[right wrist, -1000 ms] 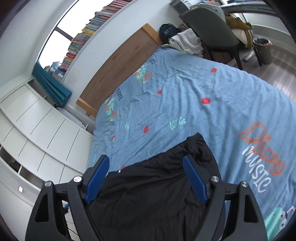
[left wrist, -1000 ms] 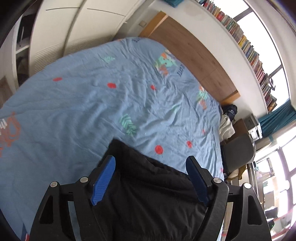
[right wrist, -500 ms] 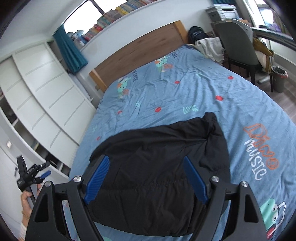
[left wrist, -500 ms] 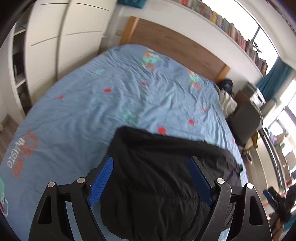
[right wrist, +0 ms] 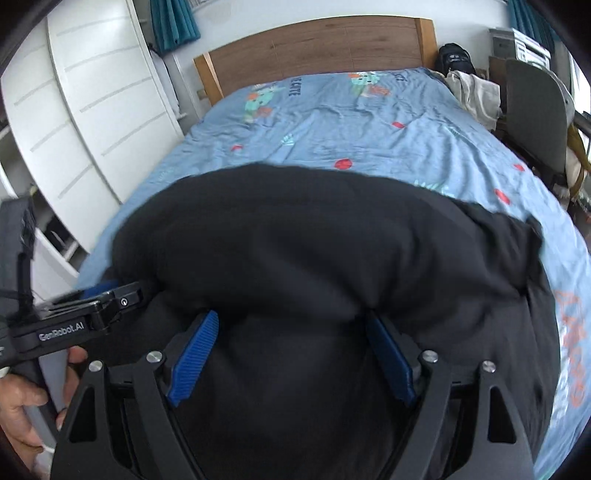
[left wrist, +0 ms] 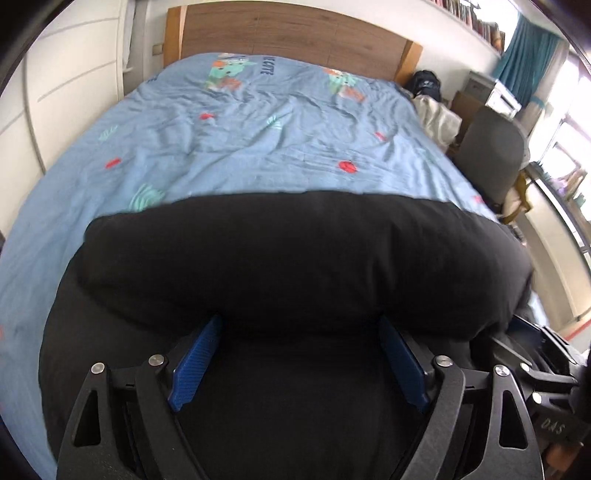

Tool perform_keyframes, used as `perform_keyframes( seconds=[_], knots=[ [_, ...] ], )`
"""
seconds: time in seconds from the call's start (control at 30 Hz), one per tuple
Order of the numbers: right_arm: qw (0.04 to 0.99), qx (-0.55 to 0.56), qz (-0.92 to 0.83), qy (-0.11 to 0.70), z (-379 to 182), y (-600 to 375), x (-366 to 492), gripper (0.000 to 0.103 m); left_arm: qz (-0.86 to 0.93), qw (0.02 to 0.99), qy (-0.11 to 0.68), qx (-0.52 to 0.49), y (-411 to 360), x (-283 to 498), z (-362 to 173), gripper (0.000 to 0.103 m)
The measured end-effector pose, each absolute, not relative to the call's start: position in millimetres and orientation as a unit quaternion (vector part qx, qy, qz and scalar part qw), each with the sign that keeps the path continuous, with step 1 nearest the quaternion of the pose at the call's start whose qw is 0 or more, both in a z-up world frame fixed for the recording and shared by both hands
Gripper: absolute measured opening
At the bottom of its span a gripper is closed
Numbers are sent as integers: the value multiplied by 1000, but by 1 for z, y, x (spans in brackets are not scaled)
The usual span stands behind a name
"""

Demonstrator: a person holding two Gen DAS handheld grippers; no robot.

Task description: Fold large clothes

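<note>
Two grippers sit side by side at the near edge of the bed [left wrist: 229, 147], both pointing down and forward toward the headboard [left wrist: 288, 33]. I have the black garment [left wrist: 295, 258] straight ahead of and under both of them: it lies on the blue sheet as a thick roll whose long axis runs across both views, left to right, square to the way the fingers point. Its far edge bulges up as a rounded fold, and more black cloth spreads beneath the jaws toward me.

My left gripper [left wrist: 299, 363] has jaws standing wide apart, and they have just been opening further. Cloth lies between the blue pads [left wrist: 194, 363], but I see no pinch; the tips reach up to or under the roll, so whether they touch it I cannot tell. My right gripper [right wrist: 290, 360] is also spread wide, cloth between its pads [right wrist: 192, 363] with nothing clamped, tips likewise hidden at the roll's near side.

Neither hand looks nearer; each faces its own half of the roll. From the right camera I see the left gripper's body and the hand [right wrist: 26, 410] holding it just beside the garment's left end. I judge the fold has been laid and let go, with smoothing or the next fold to come.
</note>
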State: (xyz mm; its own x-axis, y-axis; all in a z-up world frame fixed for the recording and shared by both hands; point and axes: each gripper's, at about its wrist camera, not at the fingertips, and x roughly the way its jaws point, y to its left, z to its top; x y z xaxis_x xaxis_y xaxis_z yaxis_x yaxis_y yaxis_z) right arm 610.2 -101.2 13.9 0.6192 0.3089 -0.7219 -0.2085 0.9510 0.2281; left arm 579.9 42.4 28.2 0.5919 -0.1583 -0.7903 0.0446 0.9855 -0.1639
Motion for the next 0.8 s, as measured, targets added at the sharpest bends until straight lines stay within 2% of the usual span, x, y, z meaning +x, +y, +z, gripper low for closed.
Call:
perform_keyframes(
  seconds=[0.27, 0.4, 0.8],
  knots=[
    [883, 86, 121, 446, -21, -115, 703, 82, -36, 881, 470, -40, 27, 663, 0, 90],
    [874, 96, 118, 462, -28, -123, 735, 82, -31, 871, 488, -49, 32, 686, -10, 95],
    [853, 176, 89, 483, -51, -219, 719, 82, 28, 845, 527, -84, 105, 675, -17, 102]
  ],
)
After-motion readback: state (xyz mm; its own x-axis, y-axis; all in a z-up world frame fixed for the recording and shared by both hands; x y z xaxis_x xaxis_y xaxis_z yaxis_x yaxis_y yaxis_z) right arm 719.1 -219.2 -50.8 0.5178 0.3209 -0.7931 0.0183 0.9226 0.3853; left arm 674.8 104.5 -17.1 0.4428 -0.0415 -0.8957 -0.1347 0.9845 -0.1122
